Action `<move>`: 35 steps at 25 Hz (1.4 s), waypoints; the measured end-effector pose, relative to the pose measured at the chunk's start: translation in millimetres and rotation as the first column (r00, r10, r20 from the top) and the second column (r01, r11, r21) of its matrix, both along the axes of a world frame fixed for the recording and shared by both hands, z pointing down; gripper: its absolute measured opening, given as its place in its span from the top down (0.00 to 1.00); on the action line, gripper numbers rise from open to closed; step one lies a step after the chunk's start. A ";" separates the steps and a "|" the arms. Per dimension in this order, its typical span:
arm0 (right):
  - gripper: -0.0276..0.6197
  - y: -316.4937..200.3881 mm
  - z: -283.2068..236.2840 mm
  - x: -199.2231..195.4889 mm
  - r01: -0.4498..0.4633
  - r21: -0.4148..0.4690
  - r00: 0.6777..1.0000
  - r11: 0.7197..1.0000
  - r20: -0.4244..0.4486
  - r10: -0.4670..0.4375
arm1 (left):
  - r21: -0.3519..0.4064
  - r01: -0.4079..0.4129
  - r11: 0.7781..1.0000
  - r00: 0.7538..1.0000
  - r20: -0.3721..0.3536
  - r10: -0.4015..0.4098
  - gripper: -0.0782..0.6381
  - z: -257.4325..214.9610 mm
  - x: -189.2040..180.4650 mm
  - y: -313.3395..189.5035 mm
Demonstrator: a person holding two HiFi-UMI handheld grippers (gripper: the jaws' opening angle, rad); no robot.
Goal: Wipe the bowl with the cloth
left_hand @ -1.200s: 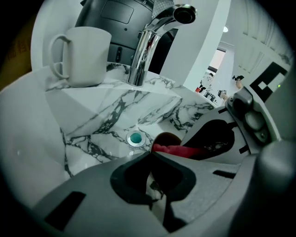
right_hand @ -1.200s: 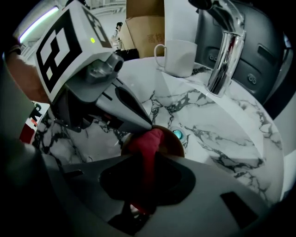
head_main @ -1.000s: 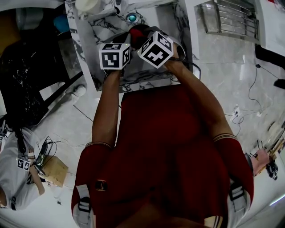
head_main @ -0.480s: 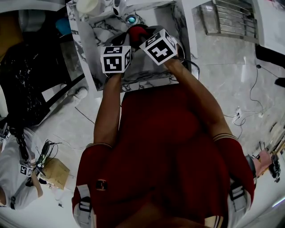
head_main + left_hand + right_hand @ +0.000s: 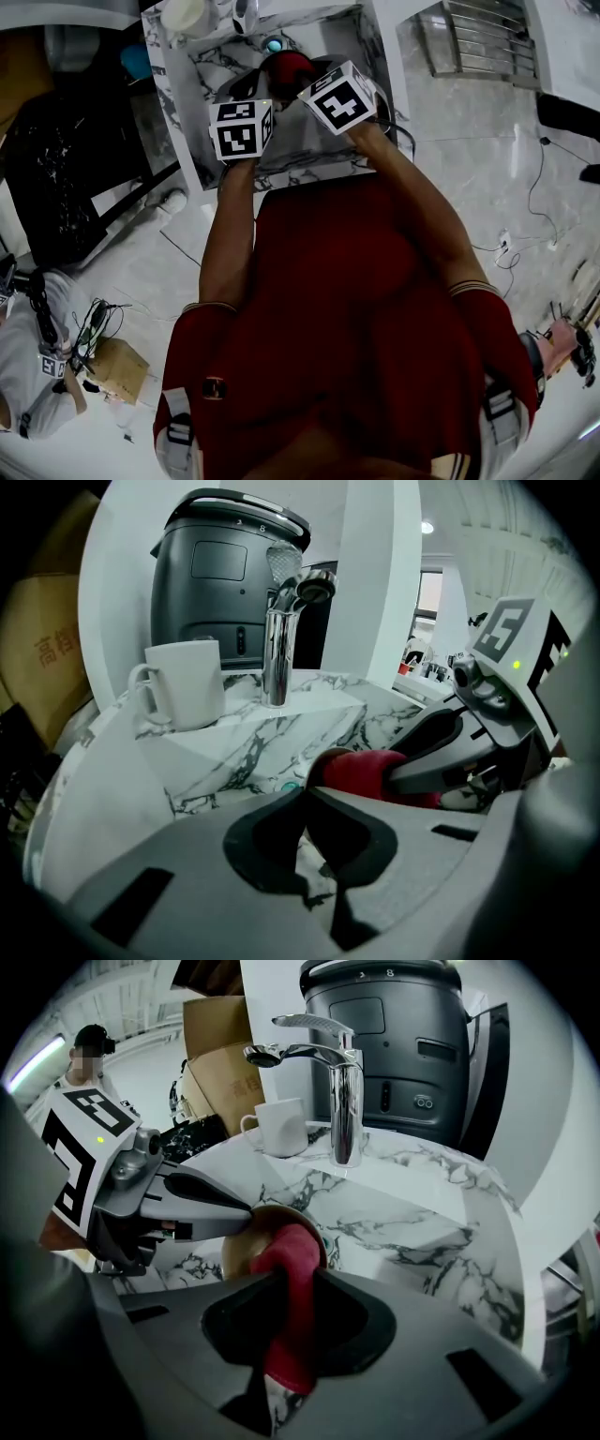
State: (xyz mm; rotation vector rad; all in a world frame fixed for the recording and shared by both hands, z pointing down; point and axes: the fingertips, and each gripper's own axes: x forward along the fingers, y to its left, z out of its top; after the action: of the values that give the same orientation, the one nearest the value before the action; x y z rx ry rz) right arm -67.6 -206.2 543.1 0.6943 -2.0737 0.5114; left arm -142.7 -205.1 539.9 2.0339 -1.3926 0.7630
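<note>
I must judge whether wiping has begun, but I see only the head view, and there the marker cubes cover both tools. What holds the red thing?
Observer: The right tool is shut on the red cloth, whose upper end lies in the bowl.
Operator: And the left tool?
Observer: The left tool is closed on the bowl's brown rim.
Operator: What stands behind the tap?
Observer: A dark appliance stands behind it.
</note>
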 end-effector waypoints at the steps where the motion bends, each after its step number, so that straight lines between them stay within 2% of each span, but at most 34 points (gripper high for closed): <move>1: 0.85 1.2 -0.5 1.0 -0.003 -0.003 1.000 1.000 -0.001 0.003 | 0.005 0.003 1.000 1.000 0.003 -0.003 0.87 -1.5 -0.6 0.5; 22: 0.85 31.8 -10.4 -4.8 0.144 -0.029 0.988 0.989 -0.052 -0.145 | 0.127 0.068 0.990 0.997 0.017 -0.071 0.87 -39.1 -11.9 4.2; 27: 0.85 44.1 -13.1 -17.0 0.194 -0.047 0.981 0.980 -0.023 -0.195 | 0.145 0.078 0.986 0.997 0.001 -0.079 0.87 -47.0 -10.0 5.5; 35: 0.85 53.5 -29.2 -35.8 0.232 -0.013 0.972 0.973 0.053 -0.231 | 0.159 0.082 0.984 0.997 -0.024 -0.079 0.87 -57.3 -5.2 10.9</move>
State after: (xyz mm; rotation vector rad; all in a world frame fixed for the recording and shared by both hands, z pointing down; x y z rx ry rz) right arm -103.4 -152.7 513.9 0.4237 -2.1598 0.4191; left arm -147.9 -194.1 482.7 2.0848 -1.5604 0.6144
